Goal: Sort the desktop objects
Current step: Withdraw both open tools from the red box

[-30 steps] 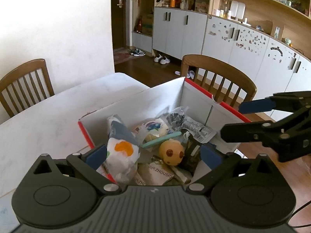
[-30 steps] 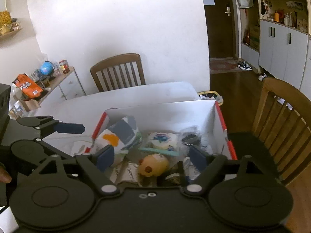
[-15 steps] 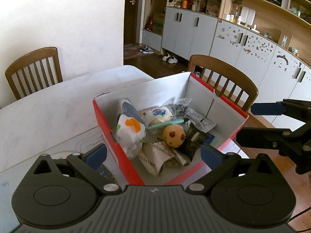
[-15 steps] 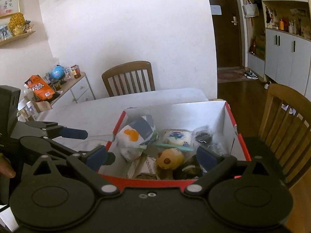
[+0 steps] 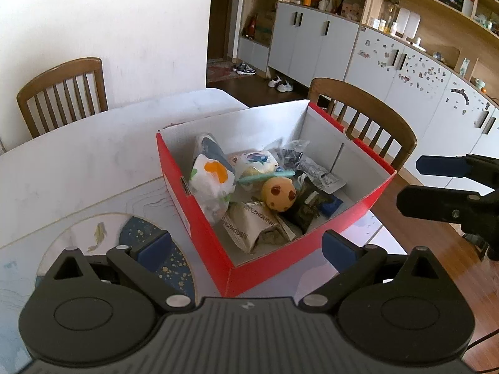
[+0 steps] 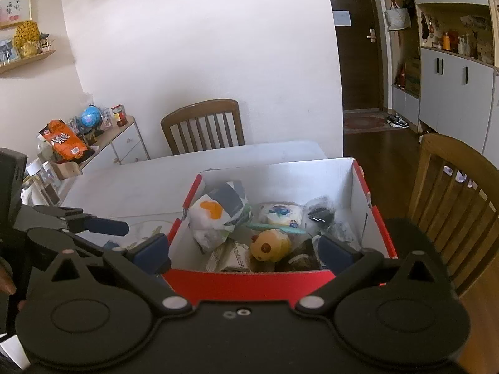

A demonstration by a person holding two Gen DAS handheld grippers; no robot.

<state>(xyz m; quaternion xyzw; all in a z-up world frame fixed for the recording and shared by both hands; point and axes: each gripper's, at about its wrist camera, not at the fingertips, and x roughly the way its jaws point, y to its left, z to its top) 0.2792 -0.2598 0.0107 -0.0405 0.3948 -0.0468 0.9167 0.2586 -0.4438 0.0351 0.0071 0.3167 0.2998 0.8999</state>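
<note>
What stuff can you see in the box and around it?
box: one, red outside, white inside, on the table
white bag: one, orange spot, left in box
yellow ball: one, brown dots, middle of box
teal stick: one, behind the ball
paper packet: one, tan, front of box
table: one, white
chairs: two, brown wood, beside table
left gripper: black, blue pads, open, empty
right gripper: black, open, empty

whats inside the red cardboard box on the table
The red cardboard box holds a white packet with an orange spot, a yellow spotted ball, a teal stick, a brown paper packet and clear wrappers. Whatever lies beneath the pile is covered.
</note>
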